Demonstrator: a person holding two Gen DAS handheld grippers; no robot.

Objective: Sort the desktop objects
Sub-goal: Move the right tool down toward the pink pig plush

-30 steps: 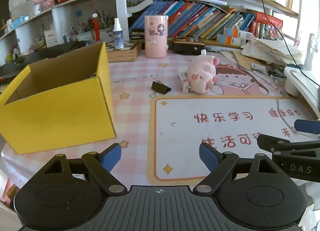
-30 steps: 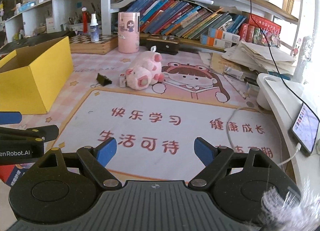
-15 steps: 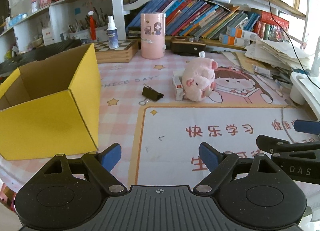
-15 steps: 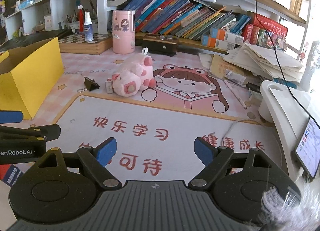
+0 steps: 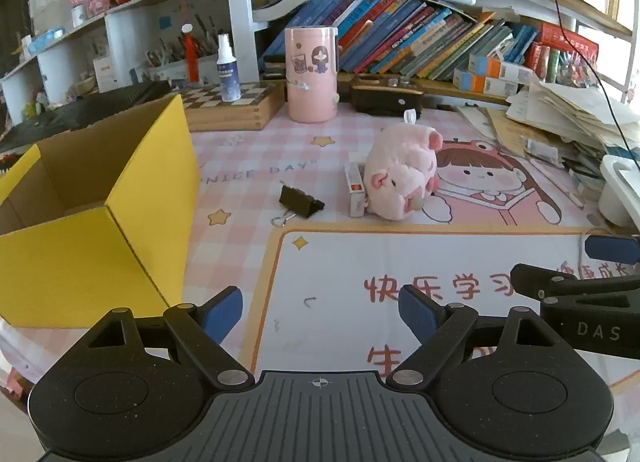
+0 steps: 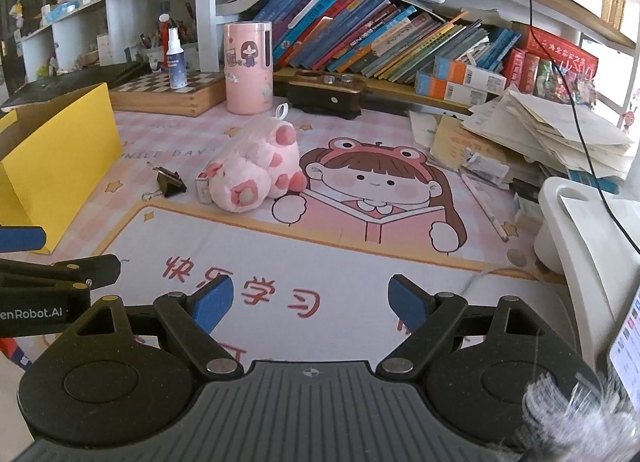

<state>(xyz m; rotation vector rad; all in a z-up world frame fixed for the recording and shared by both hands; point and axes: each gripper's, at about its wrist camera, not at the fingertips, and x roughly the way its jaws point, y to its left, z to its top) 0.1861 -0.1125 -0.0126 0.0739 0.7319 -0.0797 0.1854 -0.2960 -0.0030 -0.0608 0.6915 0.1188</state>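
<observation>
Desk mat covers the work surface, pink check with a cartoon panel. Yellow box stands open-topped at the left edge of the mat; its interior, as far as seen, looks empty.

Three loose items are grouped mid-mat, right of the box. Pink plush pig lies on its side. Small white-and-red carton is set against the pig's left flank, touching it. Black binder clip lies between carton and box, apart from both.

Left gripper is held low over the near mat, jaws spread wide, nothing between them. Right gripper likewise stands wide apart and empty, over the printed characters.

Step judged: approach, no item yet picked; sorting appears to be at its start.

Next move would call for one gripper to be brought forward over a chosen item. The clip lies nearest the box and clear of neighbours. The pig is bulky and soft, so a wide grasp across its body would be needed.
</observation>
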